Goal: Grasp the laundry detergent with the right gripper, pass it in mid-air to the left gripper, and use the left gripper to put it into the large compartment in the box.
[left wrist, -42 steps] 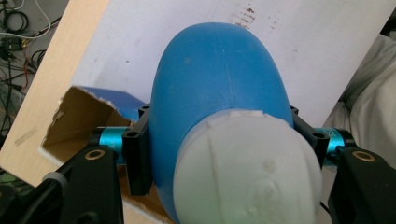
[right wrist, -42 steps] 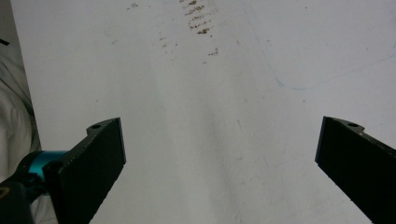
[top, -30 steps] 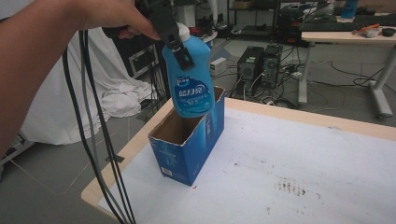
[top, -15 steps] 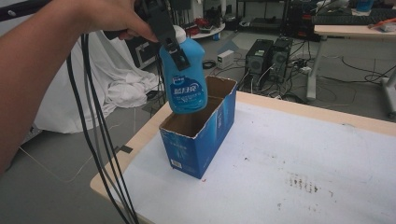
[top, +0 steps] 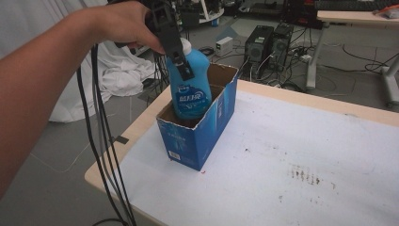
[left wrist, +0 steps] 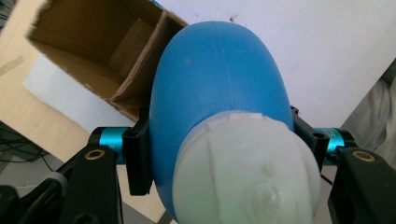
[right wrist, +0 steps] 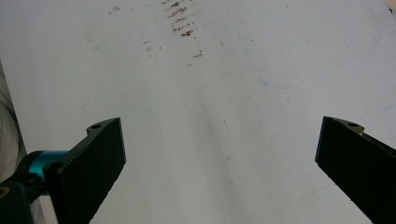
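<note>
Left hand-held gripper clamps the blue bottle near its white cap. Bottle hangs below it, base inside the open box at the desk's left edge.

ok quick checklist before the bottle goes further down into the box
1. Grip: left gripper clamped on the blue bottle below its white cap: ok.
2. Bottle roughly upright: ok.
3. Base inside the cardboard box opening: ok.
4. Box interior free of other items: cannot tell, partly hidden.
5. Box standing on the table, near its corner but fully supported: ok.
6. Right gripper open, apart over bare tabletop: ok.
</note>
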Available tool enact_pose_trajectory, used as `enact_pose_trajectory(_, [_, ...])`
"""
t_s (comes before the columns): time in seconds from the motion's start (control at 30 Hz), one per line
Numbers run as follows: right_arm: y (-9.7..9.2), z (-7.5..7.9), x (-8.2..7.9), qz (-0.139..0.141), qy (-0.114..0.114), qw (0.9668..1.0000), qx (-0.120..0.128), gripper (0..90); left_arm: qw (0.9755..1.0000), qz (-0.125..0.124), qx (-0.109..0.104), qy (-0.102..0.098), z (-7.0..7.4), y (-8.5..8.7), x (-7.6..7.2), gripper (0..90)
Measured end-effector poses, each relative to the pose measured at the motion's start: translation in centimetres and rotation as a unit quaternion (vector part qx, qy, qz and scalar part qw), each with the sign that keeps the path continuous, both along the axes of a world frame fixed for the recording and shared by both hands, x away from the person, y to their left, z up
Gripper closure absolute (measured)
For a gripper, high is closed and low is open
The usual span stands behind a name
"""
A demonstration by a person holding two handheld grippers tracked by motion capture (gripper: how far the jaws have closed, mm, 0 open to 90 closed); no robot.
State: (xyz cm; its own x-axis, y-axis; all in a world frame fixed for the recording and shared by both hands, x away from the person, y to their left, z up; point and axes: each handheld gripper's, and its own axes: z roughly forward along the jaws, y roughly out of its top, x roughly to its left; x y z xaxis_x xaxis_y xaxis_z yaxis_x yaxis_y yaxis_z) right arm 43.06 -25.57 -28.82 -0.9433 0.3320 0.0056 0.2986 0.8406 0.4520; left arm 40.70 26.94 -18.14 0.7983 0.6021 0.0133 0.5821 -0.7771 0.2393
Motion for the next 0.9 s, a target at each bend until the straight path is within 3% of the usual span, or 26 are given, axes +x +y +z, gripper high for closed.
enact_pose_trajectory(0.07, [0.0,-0.1,0.0,0.000,0.003,1.0000,-0.004,0.7,0.9999,-0.010,0.004,0.006,-1.7,-0.2,0.2,37.9])
enact_pose_trajectory(0.13, [-0.1,-0.2,0.1,0.003,0.005,1.0000,-0.004,0.7,0.9999,-0.012,0.005,0.006,-2.1,-0.2,0.2,37.9])
enact_pose_trajectory(0.17, [-0.1,-0.2,0.1,0.001,0.007,1.0000,-0.006,0.7,0.9998,-0.017,0.009,0.010,-3.2,-0.3,0.3,37.9])
enact_pose_trajectory(0.33, [-0.3,-0.4,0.3,-0.014,0.010,0.9998,-0.004,0.7,0.9994,-0.023,0.021,0.014,-5.2,-0.4,0.5,37.9])
enact_pose_trajectory(0.53, [-0.6,-0.5,0.4,-0.017,0.011,0.9998,0.000,0.7,0.9986,-0.027,0.038,0.025,-7.0,-0.8,0.9,37.9])
enact_pose_trajectory(0.9, [-1.1,-1.1,0.3,-0.021,0.019,0.9996,-0.002,0.7,0.9978,-0.024,0.045,0.042,-9.7,-0.8,1.3,37.8])
